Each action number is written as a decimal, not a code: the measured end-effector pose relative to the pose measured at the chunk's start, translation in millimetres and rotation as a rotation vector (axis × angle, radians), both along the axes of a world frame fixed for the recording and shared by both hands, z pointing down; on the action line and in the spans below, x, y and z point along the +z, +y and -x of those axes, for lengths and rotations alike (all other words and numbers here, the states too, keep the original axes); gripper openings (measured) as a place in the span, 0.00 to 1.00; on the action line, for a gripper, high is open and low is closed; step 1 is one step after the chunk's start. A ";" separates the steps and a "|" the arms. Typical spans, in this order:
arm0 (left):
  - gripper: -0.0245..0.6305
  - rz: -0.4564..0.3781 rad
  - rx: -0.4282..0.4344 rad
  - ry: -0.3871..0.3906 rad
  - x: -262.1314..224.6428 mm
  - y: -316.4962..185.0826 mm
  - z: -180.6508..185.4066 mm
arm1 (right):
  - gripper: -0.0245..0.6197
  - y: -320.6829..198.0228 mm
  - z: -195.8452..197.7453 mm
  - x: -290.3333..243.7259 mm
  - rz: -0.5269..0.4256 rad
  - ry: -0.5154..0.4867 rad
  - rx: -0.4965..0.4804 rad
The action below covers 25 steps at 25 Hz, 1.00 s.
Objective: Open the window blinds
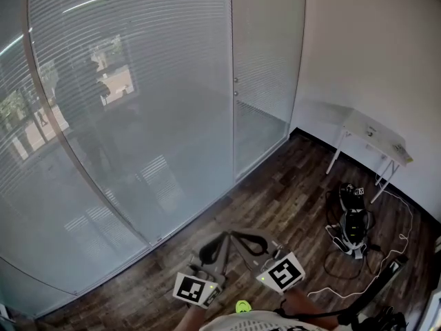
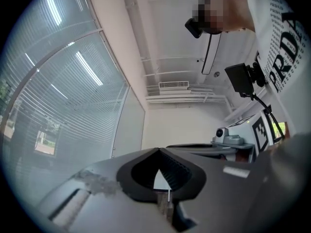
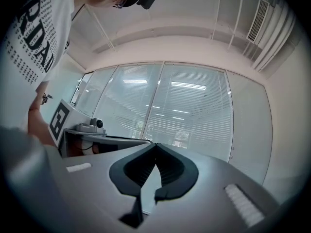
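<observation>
Closed white slatted blinds (image 1: 138, 81) hang behind a curved glass wall that fills the left and middle of the head view. They also appear in the left gripper view as blinds (image 2: 73, 96) and in the right gripper view as blinds (image 3: 189, 110). Low in the head view, my left gripper (image 1: 213, 245) and right gripper (image 1: 246, 240) sit side by side, well short of the glass. The left gripper (image 2: 159, 148) is shut, its tips meeting with nothing between them. The right gripper (image 3: 156, 143) is likewise shut and holds nothing.
A glass door panel (image 1: 265, 67) with small knobs stands right of the blinds. A white side table (image 1: 375, 133) stands against the white wall at right. A black device with tangled cables (image 1: 353, 226) lies on the wood floor (image 1: 275, 192).
</observation>
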<state>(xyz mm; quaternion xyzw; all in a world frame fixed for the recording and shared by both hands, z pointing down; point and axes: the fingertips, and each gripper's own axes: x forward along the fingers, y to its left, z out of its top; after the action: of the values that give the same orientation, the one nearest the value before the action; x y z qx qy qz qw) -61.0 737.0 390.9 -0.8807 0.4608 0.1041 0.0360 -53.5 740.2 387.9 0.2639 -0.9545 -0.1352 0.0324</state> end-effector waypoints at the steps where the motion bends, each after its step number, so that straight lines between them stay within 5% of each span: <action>1: 0.02 0.002 -0.003 0.004 -0.1 -6.5 -5.0 | 0.05 -6.6 -5.3 -0.1 0.003 -0.001 -0.001; 12: 0.02 0.003 -0.017 -0.027 -11.7 -72.2 -48.7 | 0.05 -72.4 -48.2 -11.7 0.010 -0.028 -0.022; 25: 0.02 0.000 -0.011 0.060 -20.9 -151.1 5.3 | 0.05 -149.6 6.2 -12.2 0.018 -0.015 -0.010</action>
<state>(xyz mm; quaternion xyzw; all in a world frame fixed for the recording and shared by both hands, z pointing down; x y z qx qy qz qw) -66.3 585.8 370.0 -0.8745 0.4665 0.1304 0.0229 -59.7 590.5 375.6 0.2597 -0.9572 -0.1248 0.0271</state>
